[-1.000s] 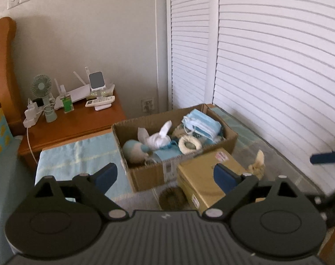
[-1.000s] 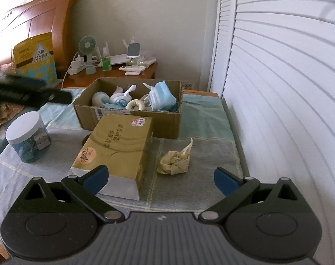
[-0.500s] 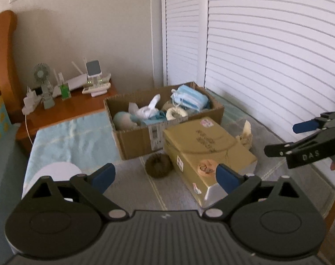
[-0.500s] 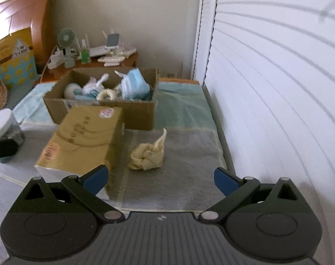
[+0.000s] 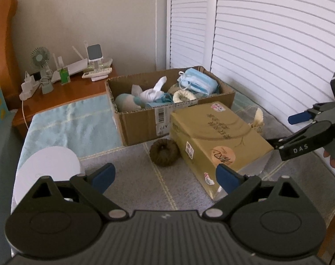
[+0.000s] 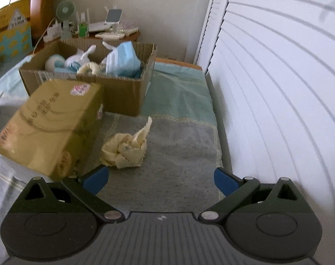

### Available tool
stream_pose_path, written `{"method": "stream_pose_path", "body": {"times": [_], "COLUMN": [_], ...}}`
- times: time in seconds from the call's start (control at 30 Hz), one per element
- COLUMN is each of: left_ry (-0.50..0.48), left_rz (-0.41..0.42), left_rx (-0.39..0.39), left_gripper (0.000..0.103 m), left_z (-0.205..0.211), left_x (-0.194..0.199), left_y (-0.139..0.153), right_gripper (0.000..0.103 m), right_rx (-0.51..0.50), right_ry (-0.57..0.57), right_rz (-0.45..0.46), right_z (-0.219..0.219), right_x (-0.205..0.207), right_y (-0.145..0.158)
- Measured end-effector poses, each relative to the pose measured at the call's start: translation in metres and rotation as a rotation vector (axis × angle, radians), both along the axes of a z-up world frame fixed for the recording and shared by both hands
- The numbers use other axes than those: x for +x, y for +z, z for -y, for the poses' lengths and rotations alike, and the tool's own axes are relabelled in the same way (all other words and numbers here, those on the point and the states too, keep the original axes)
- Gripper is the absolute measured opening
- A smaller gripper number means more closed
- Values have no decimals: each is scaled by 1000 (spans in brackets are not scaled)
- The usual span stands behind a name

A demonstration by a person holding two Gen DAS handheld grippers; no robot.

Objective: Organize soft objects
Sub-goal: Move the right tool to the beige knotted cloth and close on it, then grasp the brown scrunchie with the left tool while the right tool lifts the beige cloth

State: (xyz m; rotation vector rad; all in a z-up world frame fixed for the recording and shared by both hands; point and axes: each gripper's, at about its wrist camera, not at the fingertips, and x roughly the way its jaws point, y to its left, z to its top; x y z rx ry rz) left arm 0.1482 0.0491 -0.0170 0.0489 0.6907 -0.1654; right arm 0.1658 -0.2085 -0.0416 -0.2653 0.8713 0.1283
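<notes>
A cardboard box (image 5: 145,123) (image 6: 123,90) holds several soft items: blue face masks (image 5: 198,81) (image 6: 122,60), white socks (image 5: 153,92), a cream ring (image 5: 184,95). A crumpled cream cloth (image 6: 125,148) lies on the grey mat just ahead of my open, empty right gripper (image 6: 159,180); its tip shows behind the tissue box in the left wrist view (image 5: 258,118). A dark brown ring-shaped soft item (image 5: 164,152) lies ahead of my open, empty left gripper (image 5: 165,175). The right gripper also shows at the right edge of the left wrist view (image 5: 300,130).
A gold tissue box (image 5: 216,141) (image 6: 48,121) lies between the two loose items. A white-lidded jar (image 5: 47,172) stands at the left. A wooden nightstand (image 5: 63,92) with a fan and gadgets is behind. White louvred doors (image 6: 277,88) run along the right.
Both grippers have pulled back and dropped lower. The right gripper has swung right, and the cream cloth now lies closer between its fingers. Both stay open.
</notes>
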Motion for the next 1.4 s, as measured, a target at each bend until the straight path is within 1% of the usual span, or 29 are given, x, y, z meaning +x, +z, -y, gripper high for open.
{"method": "stream_pose_path", "body": {"times": [0.13, 0.37, 0.57, 0.67, 0.73, 0.87, 0.97, 1.03, 1.1, 1.17, 1.23, 1.27, 1.33, 1.4], "left_ry": [-9, -11, -16, -20, -20, -20, -20, -20, -22, -27, -32, -34, -39, -47], "left_rz": [-1, -13, -22, -21, -22, -26, -31, -37, -40, -45, -46, -46, -47, -47], "left_rx": [-8, -6, -9, -11, -15, -23, -25, -27, -29, -27, -22, -19, -13, -5], "left_gripper": [97, 97, 97, 97, 97, 97, 97, 97, 97, 97, 97, 97, 96, 96], "left_z": [2, 3, 3, 4, 3, 2, 1, 1, 0, 1, 2, 2, 2, 3], "left_x": [4, 7, 8, 7, 7, 6, 6, 8, 9, 10, 11, 11, 11, 12], "left_y": [-1, -5, -7, -8, -8, -9, -10, -12, -13, -15, -17, -18, -19, -20], "right_gripper": [103, 103, 103, 99, 95, 77, 74, 68, 64, 62, 60, 55, 51, 42], "right_rx": [-2, -21, -52, -29, 11, 64, 82, 98, 120, 157, 167, 171, 182, 191], "right_ry": [34, 32, 2, 43, 77, 115, 150, 165, 167, 161, 146, 142, 139, 140], "right_rz": [-3, 3, 38, 49, 48, 47, 36, 21, 6, -5, -12, -17, -13, -3], "right_z": [-1, 0, 4, 3, 2, -1, -6, -7, -6, -2, 1, 2, 4, 4], "right_x": [2, 11, 6, 0, -2, -2, 0, 3, 6, 9, 10, 11, 10, 8], "right_y": [-5, -13, -9, -3, 2, 8, 8, 5, 2, 1, -1, -2, -3, -2]}}
